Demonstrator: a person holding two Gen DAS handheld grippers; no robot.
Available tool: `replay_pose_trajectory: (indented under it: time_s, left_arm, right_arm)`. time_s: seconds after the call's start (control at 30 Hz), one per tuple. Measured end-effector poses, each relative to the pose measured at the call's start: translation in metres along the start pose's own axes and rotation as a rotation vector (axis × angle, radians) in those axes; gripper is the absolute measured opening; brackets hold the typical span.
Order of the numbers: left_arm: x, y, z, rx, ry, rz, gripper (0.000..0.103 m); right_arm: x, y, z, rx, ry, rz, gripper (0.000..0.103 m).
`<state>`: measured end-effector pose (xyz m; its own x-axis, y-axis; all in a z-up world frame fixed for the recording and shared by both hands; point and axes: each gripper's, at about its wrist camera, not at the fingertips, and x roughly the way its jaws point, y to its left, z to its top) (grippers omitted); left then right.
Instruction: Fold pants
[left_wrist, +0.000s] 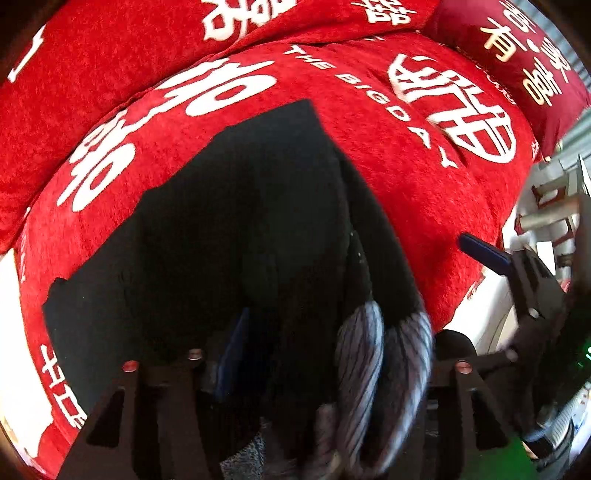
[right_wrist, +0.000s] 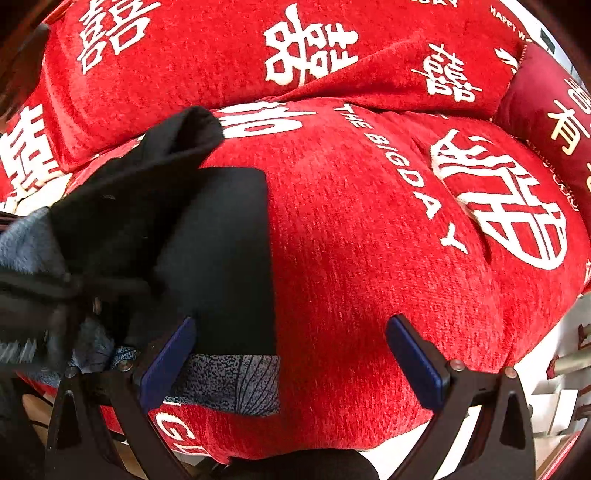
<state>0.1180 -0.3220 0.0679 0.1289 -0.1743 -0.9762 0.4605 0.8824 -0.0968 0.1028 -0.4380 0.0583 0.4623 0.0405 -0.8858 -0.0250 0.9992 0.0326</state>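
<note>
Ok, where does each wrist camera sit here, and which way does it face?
Left wrist: on the left gripper, facing steeply down onto the black pants; its own dark fingers frame the bottom.
Right wrist: on the right gripper, angled down at the red cushion; its blue-padded fingers show, spread.
Shared: pants and cushion.

pants (right_wrist: 221, 258): matt black cloth, grey ribbed knit cuffs (left_wrist: 384, 354)
sofa cover (right_wrist: 351, 240): red chenille-like cloth, rough nap, white print
gripper pads (right_wrist: 417, 365): smooth blue, prob plastic
gripper frames (right_wrist: 480, 417): matt black plastic
</note>
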Motion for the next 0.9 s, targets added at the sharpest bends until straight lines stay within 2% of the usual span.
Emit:
replay_pose_trajectory:
  time_s: [0.1,0.27,0.3,0.37,0.4,0.43,0.5,0.57,0.63,0.77,0.83,0.9]
  left_arm:
    - [-0.015,-0.003,0.000,0.018,-0.018,0.003,0.055]
    - [-0.056,0.017,-0.014,-0.016,-0.087,-0.116,0.056]
    - [-0.066,0.024,-0.020,-0.019,-0.113,-0.132,0.070]
    - [-0.078,0.041,-0.030,-0.055,-0.172,-0.102,0.096]
    - [-0.085,0.053,-0.037,-0.081,-0.220,-0.076,0.096]
    - [-0.087,0.063,-0.042,-0.099,-0.232,-0.077,0.096]
    - [-0.084,0.086,-0.049,-0.157,-0.228,-0.122,0.096]
    - [-0.075,0.108,-0.056,-0.220,-0.228,-0.117,0.096]
    - [-0.056,0.127,-0.062,-0.281,-0.194,-0.045,0.096]
    - [-0.025,0.146,-0.074,-0.338,-0.139,0.071,0.096]
    - [-0.014,0.153,-0.084,-0.375,-0.136,0.055,0.096]
    - [-0.007,0.156,-0.087,-0.415,-0.145,0.028,0.096]
  right_arm:
    - [0.002,0.002,0.003,-0.010,-0.007,0.014,0.103]
    - [-0.001,0.000,0.003,-0.006,-0.014,0.012,0.103]
    - [-0.002,-0.002,0.002,-0.001,-0.014,0.012,0.103]
    - [-0.006,-0.005,0.000,0.000,-0.018,0.016,0.103]
    - [-0.008,-0.006,-0.002,-0.004,-0.020,0.010,0.103]
    - [-0.011,-0.009,-0.004,-0.009,-0.022,-0.010,0.103]
    - [-0.014,-0.015,-0.006,0.000,-0.025,-0.008,0.103]
    - [-0.015,-0.023,-0.008,0.033,-0.022,0.028,0.103]
    - [-0.016,-0.028,-0.010,0.037,-0.017,0.031,0.103]
    - [-0.030,-0.039,-0.012,0.020,-0.038,-0.037,0.103]
    - [-0.043,-0.053,-0.013,0.092,-0.080,0.036,0.103]
    - [-0.050,-0.066,-0.014,0.189,-0.104,0.192,0.103]
